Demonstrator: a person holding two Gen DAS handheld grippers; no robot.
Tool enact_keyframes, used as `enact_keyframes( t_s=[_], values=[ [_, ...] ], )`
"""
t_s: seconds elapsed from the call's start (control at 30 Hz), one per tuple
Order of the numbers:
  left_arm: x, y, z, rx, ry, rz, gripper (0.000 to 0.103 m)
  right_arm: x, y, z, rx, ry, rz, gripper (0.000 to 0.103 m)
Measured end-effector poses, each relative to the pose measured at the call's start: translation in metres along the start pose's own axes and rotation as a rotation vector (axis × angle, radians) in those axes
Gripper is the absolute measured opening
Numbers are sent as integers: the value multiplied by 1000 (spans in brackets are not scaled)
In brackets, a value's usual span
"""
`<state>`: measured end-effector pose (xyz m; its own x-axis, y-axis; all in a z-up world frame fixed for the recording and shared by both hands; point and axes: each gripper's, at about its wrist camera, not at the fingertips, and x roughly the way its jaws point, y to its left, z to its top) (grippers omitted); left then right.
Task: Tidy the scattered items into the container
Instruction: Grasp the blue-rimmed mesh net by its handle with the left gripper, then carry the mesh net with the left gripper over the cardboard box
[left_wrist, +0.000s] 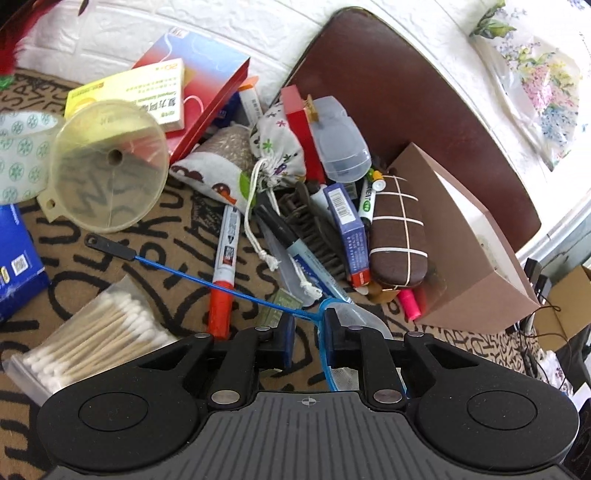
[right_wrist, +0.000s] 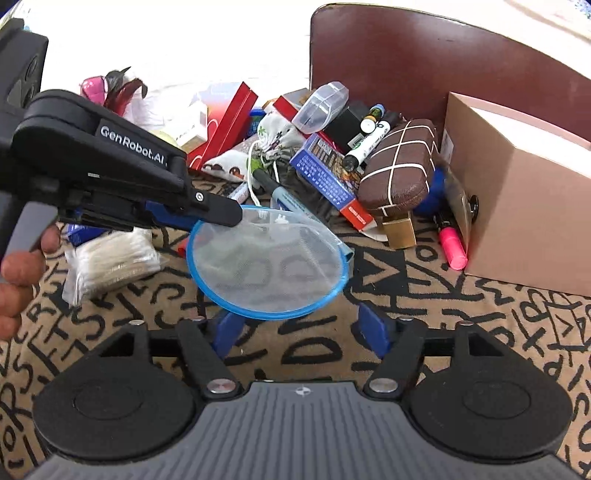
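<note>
A small net with a blue rim, fine mesh (right_wrist: 269, 266) and a thin blue handle (left_wrist: 184, 275) hangs just above the lettered mat. My left gripper (left_wrist: 310, 332) is shut on the rim where the handle joins. In the right wrist view the same left gripper (right_wrist: 221, 216) clamps the net's left edge, with a person's hand (right_wrist: 22, 273) behind it. My right gripper (right_wrist: 301, 328) is open beneath the net's near edge, and its blue pads do not press on anything. A brown cardboard box (right_wrist: 517, 206) stands at the right.
A pile lies ahead: a brown checked case (left_wrist: 397, 232), markers, a drawstring pouch (left_wrist: 277, 147), red boxes and a clear funnel (left_wrist: 107, 166). A bag of cotton swabs (left_wrist: 96, 332) lies near left and a pink highlighter (right_wrist: 452, 247) beside the box. A dark red panel (left_wrist: 406, 92) stands behind.
</note>
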<state>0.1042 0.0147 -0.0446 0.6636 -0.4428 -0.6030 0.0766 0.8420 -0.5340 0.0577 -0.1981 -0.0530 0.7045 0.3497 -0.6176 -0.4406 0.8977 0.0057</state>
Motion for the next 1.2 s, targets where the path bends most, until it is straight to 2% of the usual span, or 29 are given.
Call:
enact_keyframes(
  t_s=[0.07, 0.13, 0.27, 0.43, 0.5, 0.6, 0.87, 1.2],
  values=[
    [1, -3, -2, 1, 6, -5, 11, -1, 3, -1, -21, -10, 7, 79],
    [0, -5, -4, 13, 2, -9, 0, -2, 9, 0, -50, -24, 10, 79],
    [-3, -5, -4, 14, -11, 0, 0, -7, 18, 3, -107, -46, -6, 79],
    [-8, -9, -4, 12, -11, -23, 0, -15, 16, 4, -93, -53, 9, 77],
    [-10, -16, -3, 33, -14, -23, 0, -18, 15, 4, -91, -58, 3, 71],
    [-13, -27, -3, 63, -24, -20, 0, -25, 12, 6, -87, -66, 2, 69],
    [-11, -70, 1, 144, -33, -27, 0, -52, -7, 9, -78, -116, -6, 69],
    [12, -164, 20, 276, -50, -101, 0, -90, -69, 26, -23, -210, -67, 70]
  ],
)
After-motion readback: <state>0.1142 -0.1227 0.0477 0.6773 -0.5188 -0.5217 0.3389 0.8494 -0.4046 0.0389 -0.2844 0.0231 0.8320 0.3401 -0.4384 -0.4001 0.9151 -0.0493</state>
